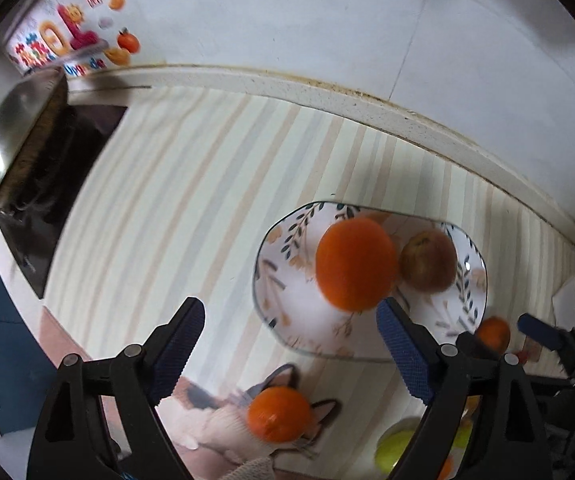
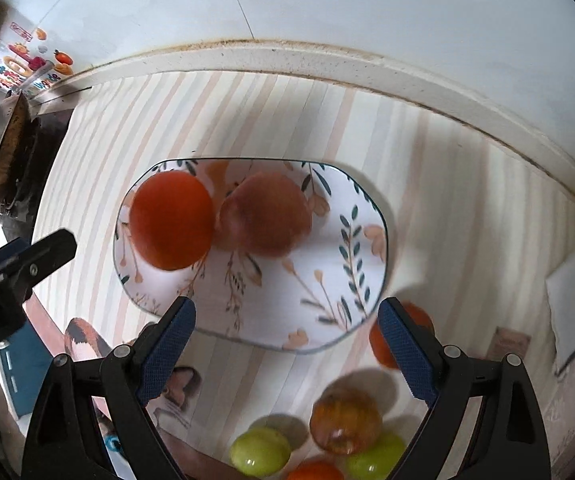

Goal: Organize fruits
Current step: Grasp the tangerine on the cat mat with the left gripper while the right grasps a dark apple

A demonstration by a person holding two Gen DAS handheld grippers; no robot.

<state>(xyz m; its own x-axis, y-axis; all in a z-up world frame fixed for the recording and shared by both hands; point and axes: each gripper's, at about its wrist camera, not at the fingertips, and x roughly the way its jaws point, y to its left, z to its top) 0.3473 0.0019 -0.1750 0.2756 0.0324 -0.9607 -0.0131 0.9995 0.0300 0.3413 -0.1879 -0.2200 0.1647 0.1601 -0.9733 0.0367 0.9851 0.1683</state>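
Orange [image 1: 356, 263] and apple [image 1: 428, 261] are already seated on the plate [image 1: 275, 280], centre right. Both the left gripper [image 1: 290, 350] and right gripper [image 2: 287, 346] are spread and empty. Loose fruit at lower frame, such as the green one [image 2: 260, 456], should be approached from above and pinched gently.

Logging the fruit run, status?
Left gripper and right gripper open, nothing held. Orange and apple on plate. More fruit loose on table; nothing blocking.
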